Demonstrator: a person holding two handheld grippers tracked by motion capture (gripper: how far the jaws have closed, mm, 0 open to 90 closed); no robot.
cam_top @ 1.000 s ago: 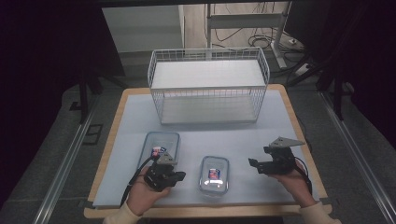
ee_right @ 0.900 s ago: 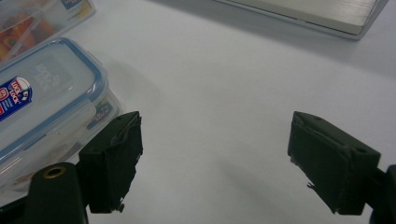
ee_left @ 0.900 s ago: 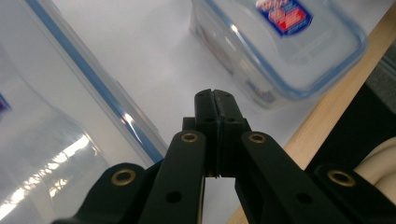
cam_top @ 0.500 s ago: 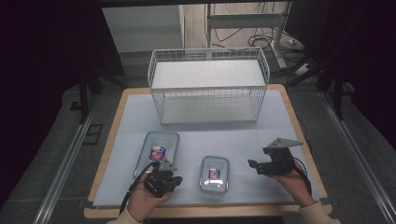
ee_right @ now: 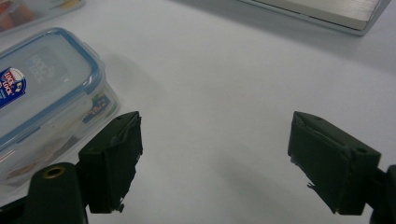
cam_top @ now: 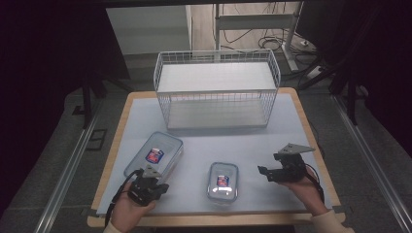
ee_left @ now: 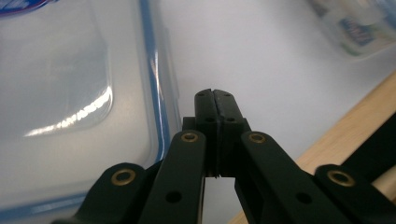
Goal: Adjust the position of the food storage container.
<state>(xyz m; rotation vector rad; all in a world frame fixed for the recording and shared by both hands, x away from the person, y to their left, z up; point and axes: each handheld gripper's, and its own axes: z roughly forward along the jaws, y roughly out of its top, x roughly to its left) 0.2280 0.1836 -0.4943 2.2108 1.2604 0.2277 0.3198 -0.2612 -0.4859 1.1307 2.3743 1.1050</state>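
pale table [cam_top: 291, 121] carries a wire basket [cam_top: 217, 90] at its far edge. left gripper [cam_top: 145, 187], jaws closed and empty, sits by the large container [cam_top: 154, 155] at the near-left corner; right gripper [cam_top: 282, 172] gapes wide. better open before closing in squarely on the rim.

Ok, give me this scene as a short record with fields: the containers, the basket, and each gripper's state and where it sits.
surface: pale mat on a wooden-edged table
large container: clear, blue-trimmed lid on, front left of the mat
small container: same style, lid on, front centre
wire basket: white, at the back of the mat
left gripper: jaws shut, nothing between them, beside the large container's near corner
right gripper: jaws wide open, nothing between them, to the right of the small container, apart from it
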